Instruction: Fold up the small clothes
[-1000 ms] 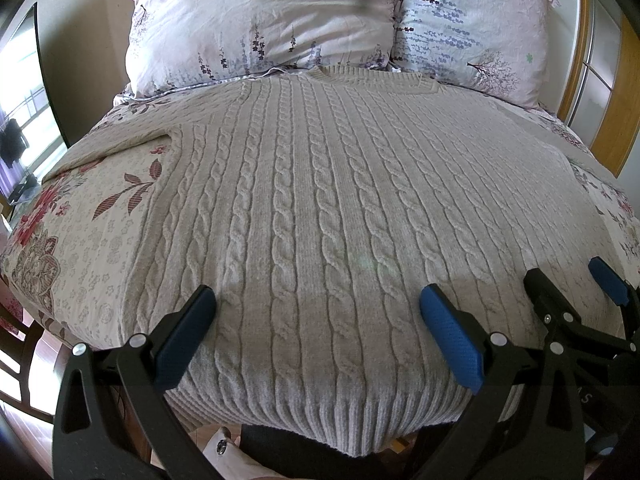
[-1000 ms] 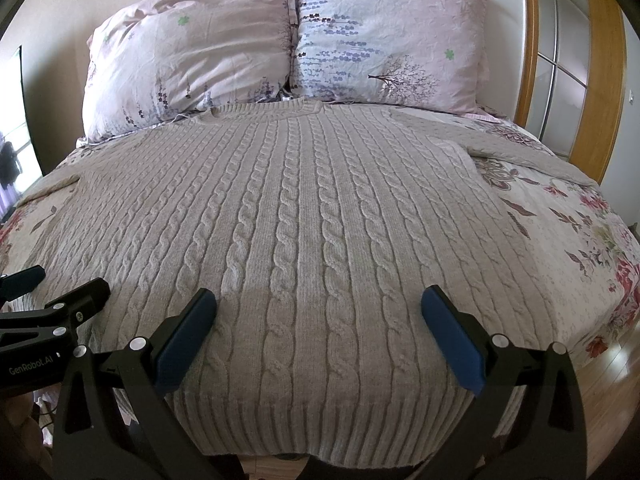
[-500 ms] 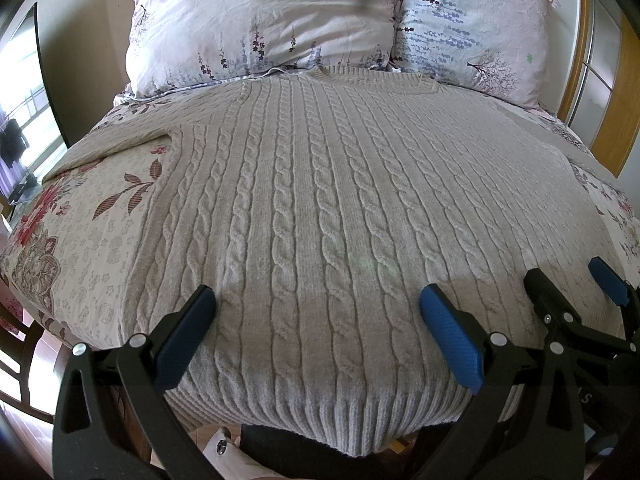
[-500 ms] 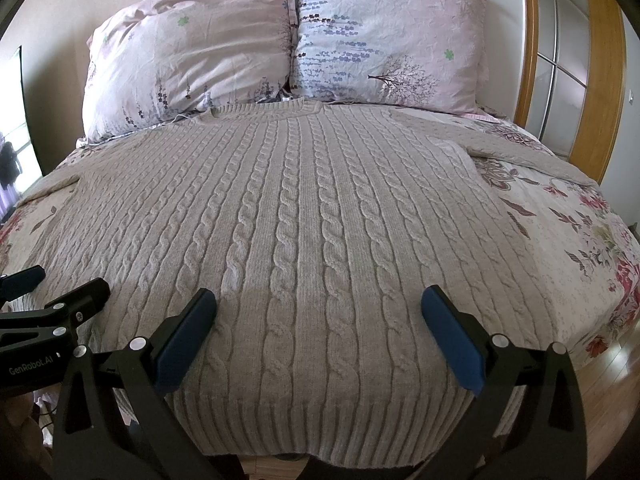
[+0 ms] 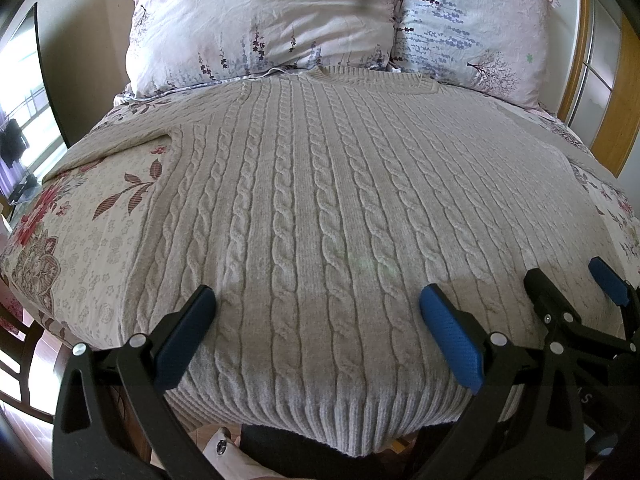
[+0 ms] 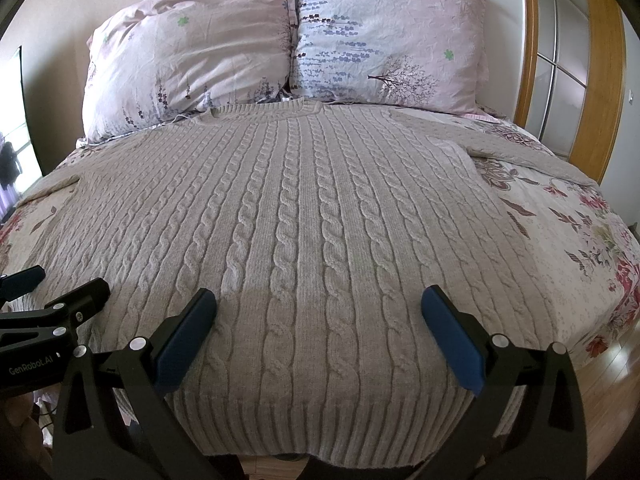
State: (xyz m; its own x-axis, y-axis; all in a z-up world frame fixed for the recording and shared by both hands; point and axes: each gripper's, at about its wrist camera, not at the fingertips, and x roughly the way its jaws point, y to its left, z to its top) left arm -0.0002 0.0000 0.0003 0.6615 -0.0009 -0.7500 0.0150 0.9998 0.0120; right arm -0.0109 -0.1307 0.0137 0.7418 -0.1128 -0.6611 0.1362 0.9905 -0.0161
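A grey cable-knit sweater [image 5: 320,208] lies flat and spread out on the bed, collar toward the pillows, ribbed hem hanging over the near edge; it also shows in the right wrist view [image 6: 312,240]. Its sleeves stretch out to both sides. My left gripper [image 5: 316,312] is open and empty, hovering over the hem near the left half. My right gripper [image 6: 320,312] is open and empty over the hem near the right half. Each gripper shows at the edge of the other's view: the right one [image 5: 576,284], the left one [image 6: 60,284].
Two floral pillows [image 5: 260,20] [image 6: 380,36] lean against the wall at the head of the bed. The floral bedspread [image 5: 80,232] shows on both sides of the sweater. A wooden-framed door [image 6: 576,60] stands at the right; wood floor [image 6: 612,380] lies below.
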